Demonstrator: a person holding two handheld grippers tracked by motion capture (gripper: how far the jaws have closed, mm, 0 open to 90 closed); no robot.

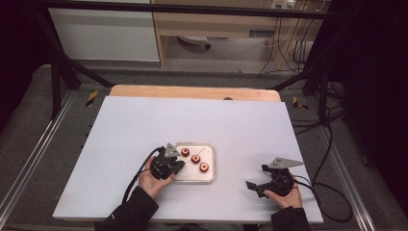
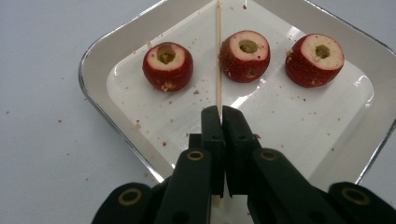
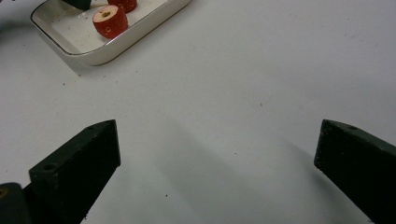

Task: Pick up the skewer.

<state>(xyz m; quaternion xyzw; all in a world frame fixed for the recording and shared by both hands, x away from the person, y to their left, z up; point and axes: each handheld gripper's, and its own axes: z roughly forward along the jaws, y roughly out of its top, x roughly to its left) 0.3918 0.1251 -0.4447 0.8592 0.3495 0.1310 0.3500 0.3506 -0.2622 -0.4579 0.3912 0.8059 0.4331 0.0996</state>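
Between the left tongs [image 2: 218,114], pinched tight, a thin wooden skewer [image 2: 217,56] runs ahead over the white tray [image 2: 116,126]; its far tip is cut off, perhaps past the rim. Three cored red fruits [image 2: 244,56] sit beyond. Well apart over bare surface [image 3: 243,93], the right tongs [image 3: 217,149] gape empty.

High view: fixed above my side of table [image 1: 120,125], looks forward and down, far off, whole top plus floor beyond. Left gripper view: rides my left gripper [image 2: 220,114], sits super close, aims down along jaws into tray [image 2: 100,65] with three cored red fruits [image 2: 244,56]. Right gripper view: rides my right gripper [image 3: 217,149], low over bare tabletop, tray corner [image 3: 70,44] far upper left. Tray common to all three views.
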